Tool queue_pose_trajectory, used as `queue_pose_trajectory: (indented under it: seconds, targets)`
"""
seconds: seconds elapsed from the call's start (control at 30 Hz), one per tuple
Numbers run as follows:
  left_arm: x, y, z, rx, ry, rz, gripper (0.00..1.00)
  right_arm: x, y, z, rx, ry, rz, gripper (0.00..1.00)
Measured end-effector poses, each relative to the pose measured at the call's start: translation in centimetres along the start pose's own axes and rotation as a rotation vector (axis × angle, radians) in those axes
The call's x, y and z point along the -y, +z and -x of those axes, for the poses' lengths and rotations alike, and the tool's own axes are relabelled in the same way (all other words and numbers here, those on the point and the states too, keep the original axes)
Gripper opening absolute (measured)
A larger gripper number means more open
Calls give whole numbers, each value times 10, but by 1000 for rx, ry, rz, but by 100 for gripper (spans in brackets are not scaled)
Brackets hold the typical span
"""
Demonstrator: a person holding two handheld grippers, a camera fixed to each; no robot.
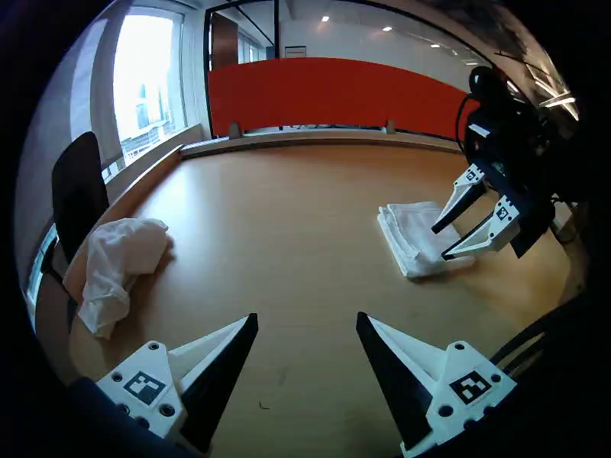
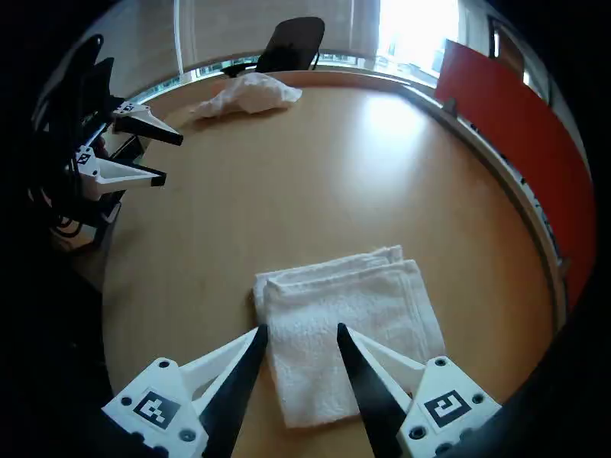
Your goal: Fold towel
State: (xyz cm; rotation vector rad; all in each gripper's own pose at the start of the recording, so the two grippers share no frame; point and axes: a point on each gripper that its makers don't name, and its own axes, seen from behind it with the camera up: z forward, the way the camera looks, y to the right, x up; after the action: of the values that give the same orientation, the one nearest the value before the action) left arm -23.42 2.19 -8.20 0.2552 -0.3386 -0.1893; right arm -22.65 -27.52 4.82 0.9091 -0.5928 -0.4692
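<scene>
1. Left gripper view: the left gripper (image 1: 305,316), fingers apart, hovers over the wooden table (image 1: 290,214), with a crumpled cloth (image 1: 114,267) lying to its left.
2. Right gripper view: the right gripper (image 2: 302,327), fingers apart, hangs over the folded towel (image 2: 366,313), at its near edge.

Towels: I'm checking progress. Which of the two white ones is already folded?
The flat towel, in neat layers just ahead of the right gripper; the crumpled towel lies heaped by the chair.

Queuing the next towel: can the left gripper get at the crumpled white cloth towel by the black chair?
Probably yes: the left gripper is open, and only bare wooden table lies between it and the crumpled white cloth towel.
</scene>
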Motion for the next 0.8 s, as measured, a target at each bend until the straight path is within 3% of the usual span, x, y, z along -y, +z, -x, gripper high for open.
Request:
queue_pose_trajectory:
  seconds: [0.8]
  targets:
    - [-1, -2, -3, -3, 7, 10, 96, 5, -30, 61, 42, 104, 78, 70]
